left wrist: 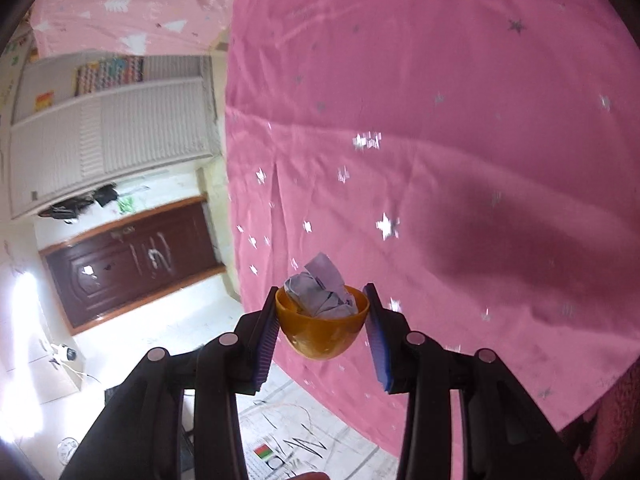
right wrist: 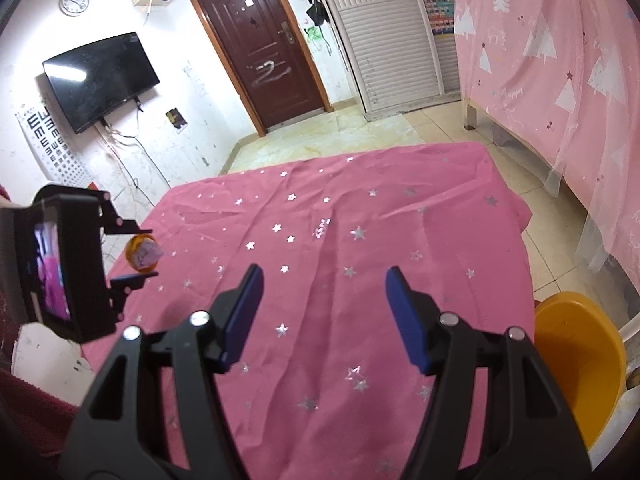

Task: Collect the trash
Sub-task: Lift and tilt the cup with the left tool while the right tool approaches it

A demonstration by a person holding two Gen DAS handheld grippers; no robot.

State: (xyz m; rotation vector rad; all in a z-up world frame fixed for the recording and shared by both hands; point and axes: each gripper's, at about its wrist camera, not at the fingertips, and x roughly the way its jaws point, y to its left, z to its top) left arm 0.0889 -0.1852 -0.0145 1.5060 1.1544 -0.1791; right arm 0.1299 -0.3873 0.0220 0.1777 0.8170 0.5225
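- Cloth (right wrist: 320,280): I see no loose trash left on it; far edge cut off.
- Bin (right wrist: 576,364), near right: interior partly hidden.
- Right gripper (right wrist: 320,308): spread, empty.
- Left gripper (left wrist: 322,320): pinching the bowl (left wrist: 320,332) at left, holding paper (left wrist: 322,292), apparently not yet binned.

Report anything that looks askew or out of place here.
The orange bowl, gripped by the left claw, is turned on its side in the right wrist view, so its crumpled paper might fall out. Nothing else stands out.
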